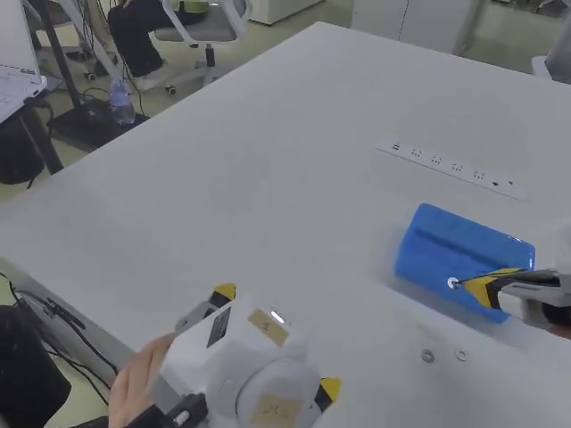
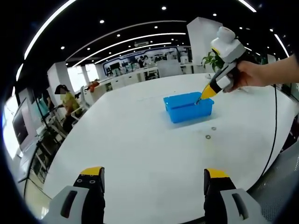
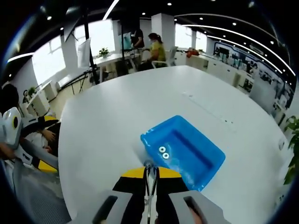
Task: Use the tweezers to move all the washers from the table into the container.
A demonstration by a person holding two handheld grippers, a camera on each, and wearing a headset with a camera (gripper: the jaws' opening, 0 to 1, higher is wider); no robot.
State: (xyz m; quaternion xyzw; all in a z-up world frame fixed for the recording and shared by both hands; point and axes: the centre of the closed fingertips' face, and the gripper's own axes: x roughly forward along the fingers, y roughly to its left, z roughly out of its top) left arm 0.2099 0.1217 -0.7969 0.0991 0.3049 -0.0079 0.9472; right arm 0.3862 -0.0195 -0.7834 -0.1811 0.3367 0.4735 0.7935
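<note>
The tweezers [image 3: 148, 189] are clamped in the right claw [image 3: 150, 174], a washer [image 3: 148, 164] pinched at their tip over the container's [image 3: 198, 157] rim; the left claw [image 2: 153, 173] is held wide (empty).

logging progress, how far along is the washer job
Done: two washers lie in the container. In hand: the right gripper is shut on the tweezers, whose tip holds what looks like a third washer at the container's near edge. Left: two more washers on the table. The left gripper is open and holds nothing.
</note>
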